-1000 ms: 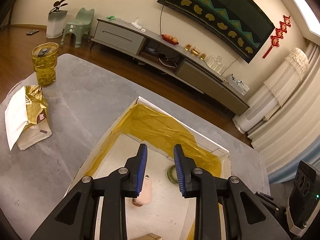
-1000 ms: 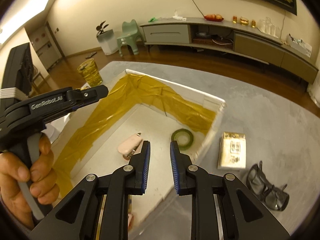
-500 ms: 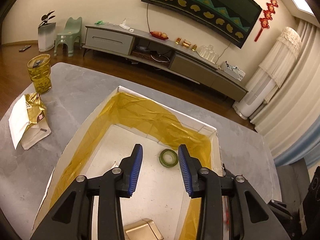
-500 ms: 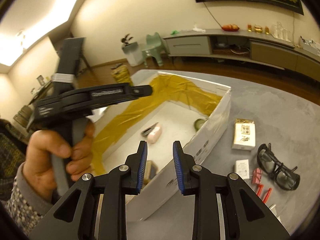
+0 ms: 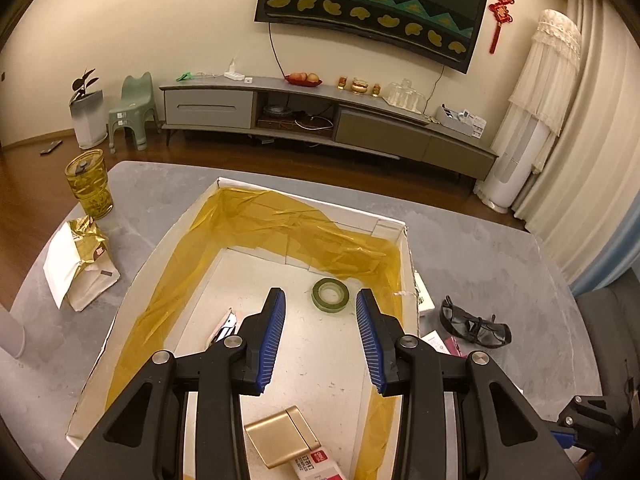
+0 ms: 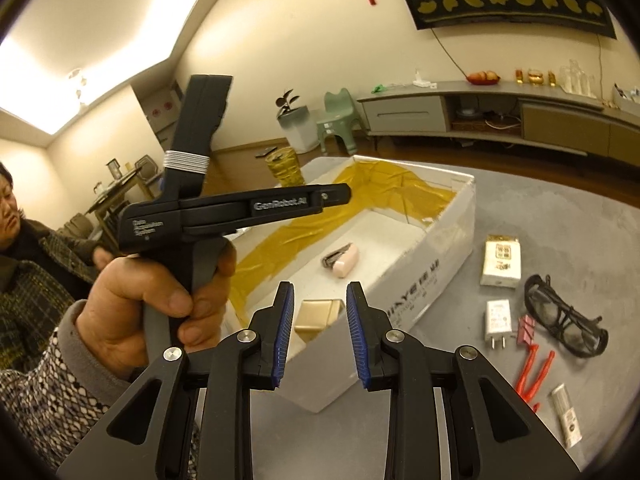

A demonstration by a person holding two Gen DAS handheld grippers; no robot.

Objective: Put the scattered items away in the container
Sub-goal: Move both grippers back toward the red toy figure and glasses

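Between picks, both the left gripper (image 5: 320, 336) and right gripper (image 6: 320, 332) released and empty (box (image 6: 436, 256) partly filled), next comes reaching for the goggles (image 6: 564, 316) on the worktop (image 6: 560, 216).

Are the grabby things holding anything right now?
No. The left hand-held gripper is open over the white box with nothing between its fingers. The right hand-held gripper is open and empty too, near the box's corner.

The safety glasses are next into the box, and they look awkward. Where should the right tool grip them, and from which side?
Grip the safety glasses at the narrow bridge between the lenses, coming from above: they lie flat on the table, and the curved lenses seem wide and slippery.
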